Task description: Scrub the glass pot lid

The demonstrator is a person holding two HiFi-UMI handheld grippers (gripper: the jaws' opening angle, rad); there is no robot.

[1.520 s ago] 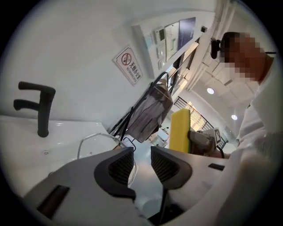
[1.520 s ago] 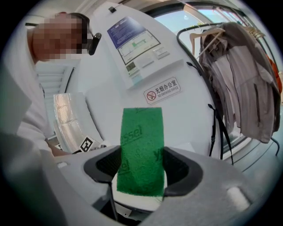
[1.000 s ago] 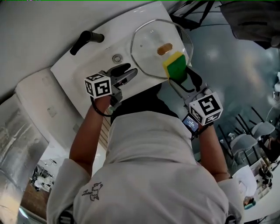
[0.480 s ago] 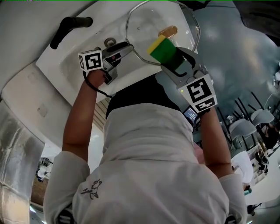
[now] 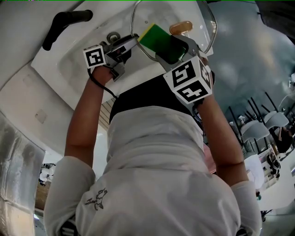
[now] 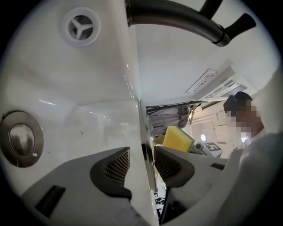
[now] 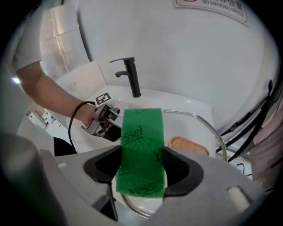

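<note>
The glass pot lid (image 5: pixel 150 14) with a tan knob (image 5: pixel 180 27) rests in the white sink (image 5: pixel 69 69). My left gripper (image 5: pixel 132 42) is at the lid's left edge. In the left gripper view the metal rim (image 6: pixel 143 132) stands edge-on between the jaws, which are closing; a small gap still shows beside the left pad. My right gripper (image 5: pixel 173 47) is shut on a yellow and green sponge (image 5: pixel 156 38) over the lid's near side. In the right gripper view the green face of the sponge (image 7: pixel 141 150) lies between the pads, in front of the lid (image 7: pixel 194 128).
A black faucet (image 7: pixel 130 77) stands at the back of the sink, its lever (image 5: pixel 64 20) at the upper left in the head view. The drain plug (image 6: pixel 21 137) and an overflow hole (image 6: pixel 82 27) sit in the basin. Black cables (image 7: pixel 261 119) hang at the right.
The left gripper has moved right onto the lid's rim and its jaws have narrowed. The right gripper has carried the sponge left across the lid toward the left gripper.
</note>
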